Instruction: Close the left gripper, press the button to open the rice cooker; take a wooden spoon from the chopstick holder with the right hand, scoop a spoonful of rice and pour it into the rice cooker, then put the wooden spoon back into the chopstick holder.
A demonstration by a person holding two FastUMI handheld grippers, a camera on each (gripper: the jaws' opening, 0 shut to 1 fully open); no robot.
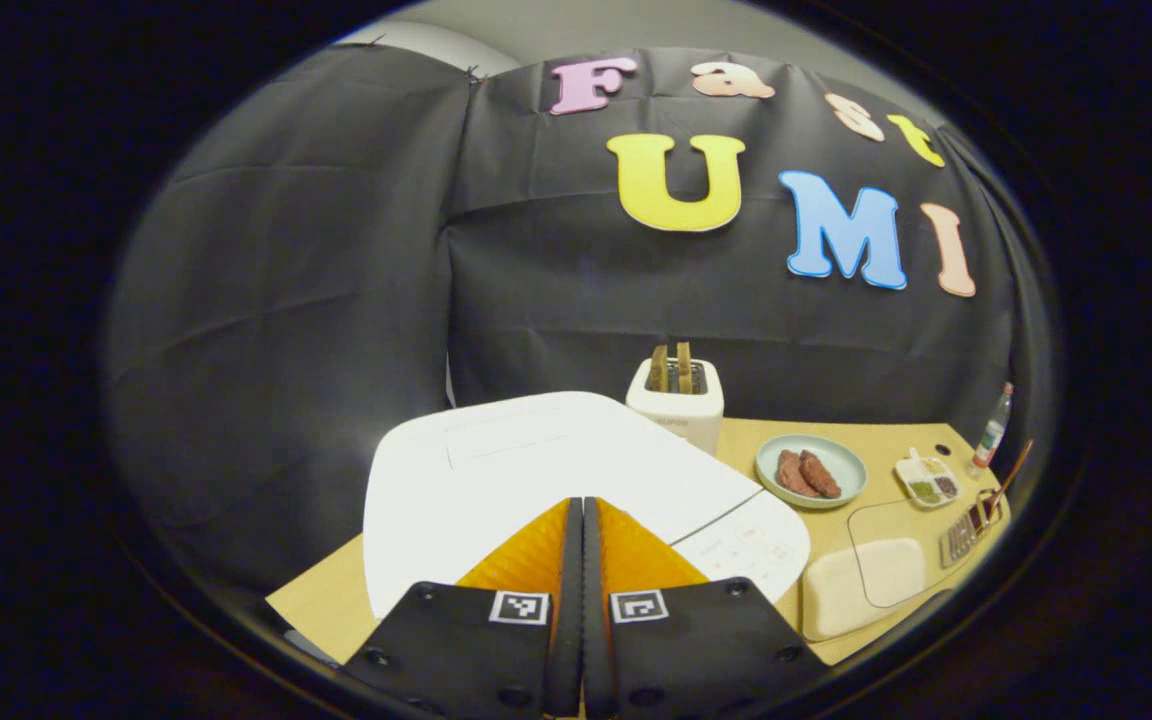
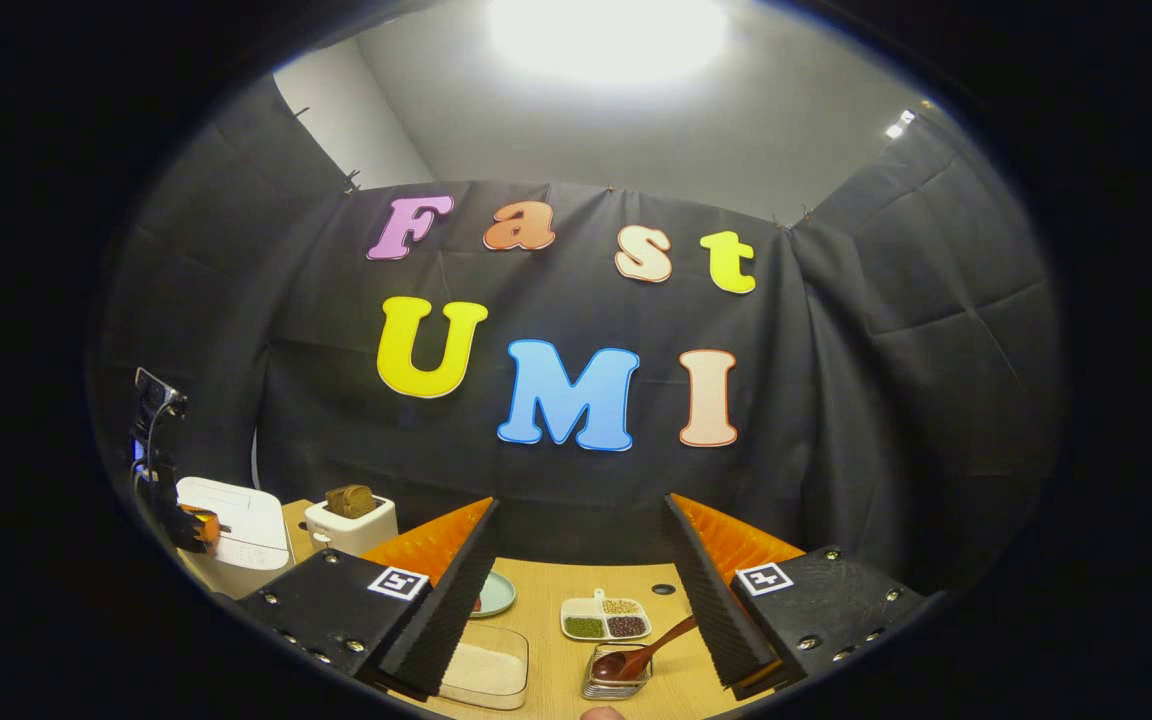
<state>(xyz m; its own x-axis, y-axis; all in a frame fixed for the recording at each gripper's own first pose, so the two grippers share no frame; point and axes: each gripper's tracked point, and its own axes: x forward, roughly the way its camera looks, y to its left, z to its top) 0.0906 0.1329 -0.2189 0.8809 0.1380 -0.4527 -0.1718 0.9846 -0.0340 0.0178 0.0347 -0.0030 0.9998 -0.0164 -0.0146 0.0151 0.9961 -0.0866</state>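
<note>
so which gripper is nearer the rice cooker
Left. The left gripper is shut right above the rice cooker lid; the right gripper is open, off near the wooden spoon.

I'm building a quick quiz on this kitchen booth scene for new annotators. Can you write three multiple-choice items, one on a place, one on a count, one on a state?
1. Where does the wooden spoon sit?
A. In the chopstick holder
B. On the green plate
C. Inside the toaster

2. How many compartments of the divided dish hold grains or beans?
A. One
B. Three
C. Five

3. What state is the rice cooker lid in?
A. Wide open
B. Removed
C. Closed

Answers:
1. A: in the right gripper view the spoon's bowl rests in the holder and its handle leans out.
2. B: a green, a dark red and a pale filling show.
3. C: in the left gripper view the lid lies flat under the shut left hand-held gripper.
</note>
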